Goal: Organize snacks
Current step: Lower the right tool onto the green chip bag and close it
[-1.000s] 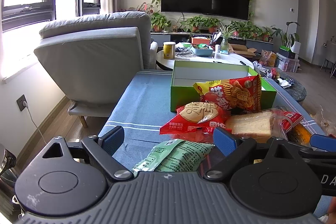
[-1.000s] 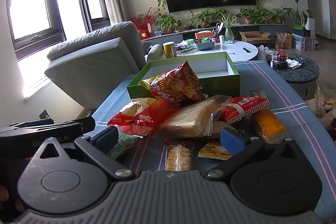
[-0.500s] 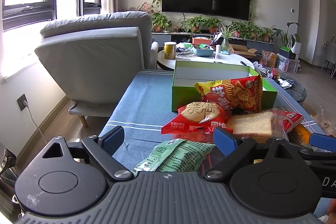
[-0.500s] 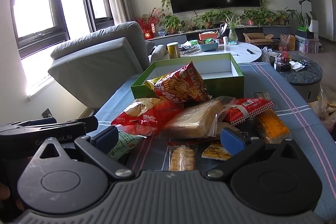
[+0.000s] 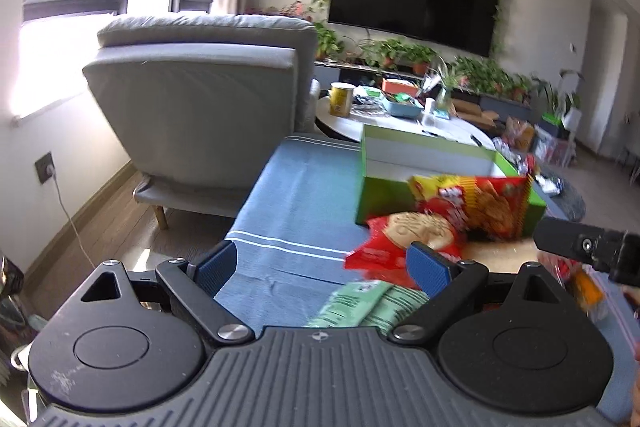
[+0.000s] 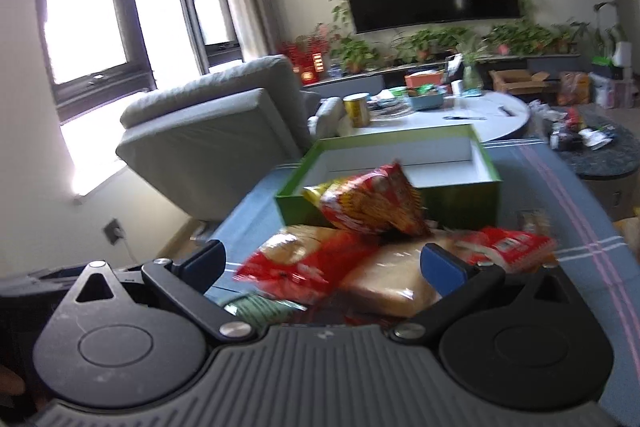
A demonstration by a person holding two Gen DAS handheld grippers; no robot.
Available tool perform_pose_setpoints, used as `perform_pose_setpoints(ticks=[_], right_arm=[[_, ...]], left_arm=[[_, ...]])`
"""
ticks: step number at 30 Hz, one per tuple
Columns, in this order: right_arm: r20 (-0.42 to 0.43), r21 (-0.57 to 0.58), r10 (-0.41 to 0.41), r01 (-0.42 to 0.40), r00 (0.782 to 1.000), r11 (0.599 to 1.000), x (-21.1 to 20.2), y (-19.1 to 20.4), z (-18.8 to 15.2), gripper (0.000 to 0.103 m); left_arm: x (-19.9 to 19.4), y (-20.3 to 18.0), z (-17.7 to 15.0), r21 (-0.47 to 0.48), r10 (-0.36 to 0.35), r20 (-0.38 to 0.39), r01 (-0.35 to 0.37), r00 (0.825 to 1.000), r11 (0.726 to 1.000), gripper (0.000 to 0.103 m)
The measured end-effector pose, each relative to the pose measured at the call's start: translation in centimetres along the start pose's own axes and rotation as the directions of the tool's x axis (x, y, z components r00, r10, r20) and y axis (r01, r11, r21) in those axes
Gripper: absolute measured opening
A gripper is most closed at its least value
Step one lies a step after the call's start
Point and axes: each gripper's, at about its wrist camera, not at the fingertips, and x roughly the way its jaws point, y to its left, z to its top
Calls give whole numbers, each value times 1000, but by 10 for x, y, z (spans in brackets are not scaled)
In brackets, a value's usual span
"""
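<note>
Looking at this from where I stand, pretty much nothing has been sorted yet. The green box (image 6: 448, 197) sits on the blue-clothed desk (image 5: 296, 211) and its white inside looks empty as far as I can see, though the near wall hides part of the floor of it.

All the snacks are in a heap just in front of the box. The chip bag (image 6: 372, 205) leans against the box's near wall, the closest thing to it. The red cracker bag (image 6: 304, 267) and the bread loaf (image 6: 396, 279) lie in front of that, touching each other. A red striped packet (image 6: 508, 247) is off to the right of the loaf, and the green packet (image 5: 368, 307) is farthest from the box, nearest the person.

The left gripper (image 5: 322, 263) has its fingers spread wide with nothing between them, hovering above the near edge of the pile on the side away from the box. The right gripper (image 6: 328, 265) is the same deal, fingers apart and empty, aimed at the cracker bag and bread. Both views are blurry, so some labels are unreadable.

So my guess: zero items boxed, every bag left to go, first pick about to happen.
</note>
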Motion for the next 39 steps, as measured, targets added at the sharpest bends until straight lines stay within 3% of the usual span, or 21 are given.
perform_pose_setpoints(ticks=[4,8,15,17,23,27,30,32,34,36,37,39], right_arm=[[-122,8,99,-98,988,995,31,5,10,85],[-247,14,178,-180,953,984,60,15,4,85],[-371,118,218,-187,903,975,97,13,-5,85],[-390,132,223,-186,893,974,105,15,-4,85],[-439,102,212,-186,873,977,113,28,-7,85],[-464,112,225,-195,857,974,92,22,-15,62],[-478,133,251,-214,842,968,68,18,-22,62],[-468,135,256,-218,846,966,62,18,-22,62],[-436,141,243,-201,866,969,59,17,-18,66],[-407,131,204,-163,891,978,63,18,-14,94],[-395,133,189,-148,899,980,66,18,-14,96],[-412,140,187,-141,892,980,77,18,-17,96]], left_arm=[[4,13,-2,-38,-45,-44,43,998,998,91],[6,21,-15,-30,-93,-123,90,988,996,86],[-5,13,-41,33,-212,-218,225,953,974,82],[-2,8,-44,45,-234,-233,250,944,967,75],[13,11,-47,91,-183,-262,213,947,973,51],[9,32,-43,101,-135,-227,161,964,982,50],[6,50,-38,52,-118,-220,132,968,990,50],[6,56,-35,2,-137,-218,140,966,990,52],[8,59,-33,-34,-164,-224,161,961,986,58],[10,57,-34,-40,-195,-227,191,954,981,65],[14,54,-34,-39,-201,-237,198,951,980,65],[25,50,-34,-45,-189,-262,184,946,982,65]])
